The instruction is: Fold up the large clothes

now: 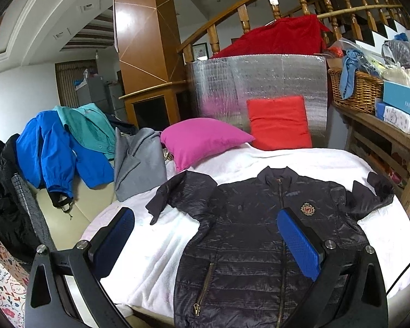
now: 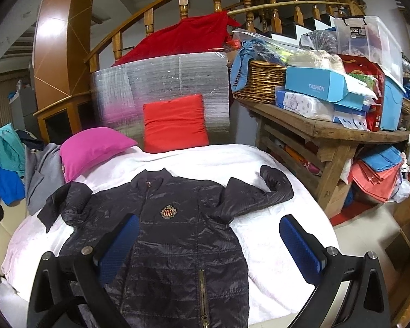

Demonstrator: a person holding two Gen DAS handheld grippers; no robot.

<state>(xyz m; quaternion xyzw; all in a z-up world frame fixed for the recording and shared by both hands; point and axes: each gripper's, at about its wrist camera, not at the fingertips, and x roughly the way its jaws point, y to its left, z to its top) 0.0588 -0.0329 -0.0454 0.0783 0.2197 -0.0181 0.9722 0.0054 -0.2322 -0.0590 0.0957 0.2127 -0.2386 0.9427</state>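
White fleece bedding [image 1: 155, 248] covers the work surface, with a curved wooden stair railing [image 2: 161, 8] and a silver foil panel [image 1: 259, 87] behind it. On the bedding a dark quilted jacket [image 1: 246, 235] lies front up, zipped, collar away from the cameras, both sleeves spread outward. Its hem runs off the bottom edge of both views, and the chest crest [image 2: 170, 212] is too small to read. The left gripper [image 1: 205, 243] hovers above the jacket's left half with its blue pads [image 1: 298, 243] wide apart, holding nothing; the right gripper [image 2: 209, 248] hangs likewise spread and empty over the jacket's other side. A pink cushion [image 1: 202, 139] and a red cushion [image 2: 175, 123] rest at the head of the bedding. Blue, teal and grey garments [image 1: 95, 147] are heaped to the left, partly overlapping. On the wooden bench [image 2: 328, 131] a light blue box [image 2: 314, 84] reads "FASHION"; a clear bin [image 2: 369, 38] carries a "ROX" label. Other packaging text is illegible.
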